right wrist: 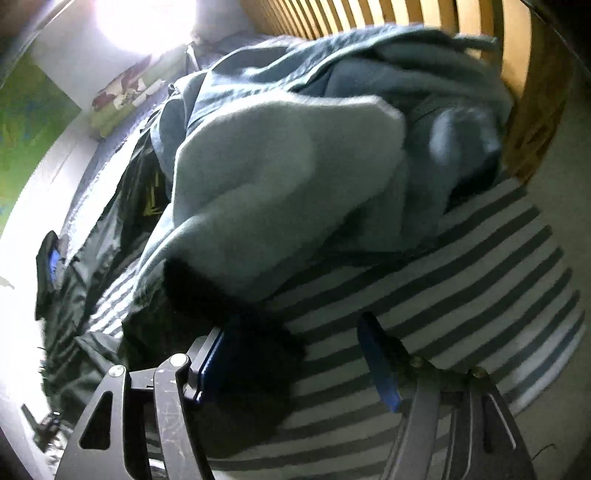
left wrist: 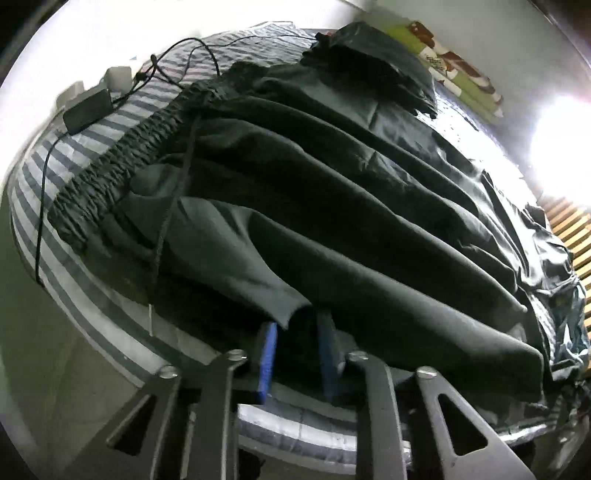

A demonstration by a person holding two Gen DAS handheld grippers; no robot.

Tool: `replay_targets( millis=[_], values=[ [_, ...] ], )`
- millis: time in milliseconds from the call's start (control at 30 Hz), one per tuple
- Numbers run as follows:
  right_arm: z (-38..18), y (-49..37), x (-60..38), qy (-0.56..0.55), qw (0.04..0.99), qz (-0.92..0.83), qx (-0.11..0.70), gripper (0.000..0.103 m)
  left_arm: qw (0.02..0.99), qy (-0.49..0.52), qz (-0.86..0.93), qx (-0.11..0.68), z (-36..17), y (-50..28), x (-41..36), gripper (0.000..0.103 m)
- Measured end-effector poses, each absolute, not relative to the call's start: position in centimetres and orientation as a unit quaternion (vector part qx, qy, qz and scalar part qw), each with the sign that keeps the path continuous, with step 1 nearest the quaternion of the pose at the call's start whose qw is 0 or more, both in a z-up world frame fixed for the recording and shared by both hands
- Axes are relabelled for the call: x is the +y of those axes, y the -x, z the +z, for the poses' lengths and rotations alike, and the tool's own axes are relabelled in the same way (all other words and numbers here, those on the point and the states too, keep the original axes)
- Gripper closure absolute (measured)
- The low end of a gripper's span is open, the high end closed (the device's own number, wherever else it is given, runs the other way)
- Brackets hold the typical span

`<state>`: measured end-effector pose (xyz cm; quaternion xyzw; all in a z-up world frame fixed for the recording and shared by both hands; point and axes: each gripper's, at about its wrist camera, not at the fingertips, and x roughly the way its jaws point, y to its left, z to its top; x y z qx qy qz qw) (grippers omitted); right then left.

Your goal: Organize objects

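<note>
Both tool [left wrist: 297,325] pads pinch dark trousers' [left wrist: 332,206] hem.

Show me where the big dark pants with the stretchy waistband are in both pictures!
Left wrist view: the dark pants with the gathered elastic waistband fill the middle, spread across the grey-and-white striped bedsheet, waistband at upper left.
Right wrist view: only dark fabric along the left edge, probably the same pants; the waistband is not in view.
Shared landmark: the slatted wooden headboard, far right in the left view, top in the right.
</note>
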<state>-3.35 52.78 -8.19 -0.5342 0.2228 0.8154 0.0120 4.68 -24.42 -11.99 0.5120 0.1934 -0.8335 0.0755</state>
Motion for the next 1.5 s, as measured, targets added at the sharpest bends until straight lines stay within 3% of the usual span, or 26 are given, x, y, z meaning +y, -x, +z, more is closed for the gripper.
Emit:
replay_targets(
  millis=[33,67,133,300,333,367,467,567,700,833,1000,1067,1100,1267,1433,1500],
  values=[
    [-8.4,3.4,52.4,0.536,0.003,0.813,0.228,0.047,0.076,-0.512,-0.834,0.194,-11.9,-4.8,-24.5,0.088],
    [-8.4,3.4,52.0,0.539,-0.002,0.812,0.225,0.064,0.076,-0.511,-0.834,0.194,-11.7,-5.0,-24.6,0.088],
    [-8.4,3.2,51.2,0.549,-0.006,0.811,0.204,0.081,0.077,-0.509,-0.834,0.198,-11.4,-5.4,-25.2,0.088],
    [-5.5,1.1,49.2,0.527,0.062,0.842,0.101,0.077,0.095,-0.494,-0.848,0.17,-9.5,-6.4,-25.9,0.088],
    [-4.1,0.3,47.6,0.515,0.052,0.853,0.063,0.07,0.1,-0.489,-0.85,0.168,-8.9,-6.7,-26.1,0.083],
    [-3.0,-0.5,46.1,0.503,0.036,0.863,0.04,0.067,0.096,-0.486,-0.852,0.17,-8.5,-6.9,-26.1,0.069],
    [-1.3,-2.0,40.4,0.495,-0.072,0.866,-0.021,0.067,0.065,-0.483,-0.856,0.171,-7.4,-7.4,-25.3,0.047],
    [-1.4,-3.1,32.4,0.501,-0.209,0.836,-0.079,0.067,0.042,-0.494,-0.854,0.157,-7.3,-7.5,-23.9,0.044],
    [-4.2,-4.1,23.0,0.502,-0.312,0.789,-0.17,0.066,0.034,-0.501,-0.852,0.149,-7.6,-7.4,-23.0,0.044],
    [-6.8,-5.4,17.3,0.494,-0.359,0.752,-0.25,0.066,0.036,-0.505,-0.849,0.147,-7.8,-7.4,-23.3,0.044],
    [-9.0,-5.3,14.6,0.491,-0.36,0.739,-0.288,0.068,0.036,-0.508,-0.847,0.149,-7.9,-7.5,-24.0,0.044],
    [-9.2,-5.2,14.5,0.494,-0.359,0.74,-0.282,0.102,0.039,-0.508,-0.847,0.15,-7.9,-7.7,-24.4,0.044],
    [-9.0,-5.3,14.6,0.497,-0.362,0.74,-0.273,0.103,0.041,-0.507,-0.847,0.151,-7.8,-7.9,-24.6,0.044],
    [-6.0,-8.4,17.1,0.491,-0.409,0.737,-0.222,0.103,0.051,-0.509,-0.843,0.166,-8.1,-8.8,-26.2,0.044],
    [-5.8,-10.7,17.4,0.471,-0.396,0.743,-0.264,0.103,0.075,-0.506,-0.834,0.205,-9.3,-9.1,-28.5,0.044],
    [-5.8,-9.7,17.1,0.468,-0.387,0.749,-0.264,0.094,0.081,-0.508,-0.832,0.207,-9.7,-9.1,-28.9,0.044]
  ],
)
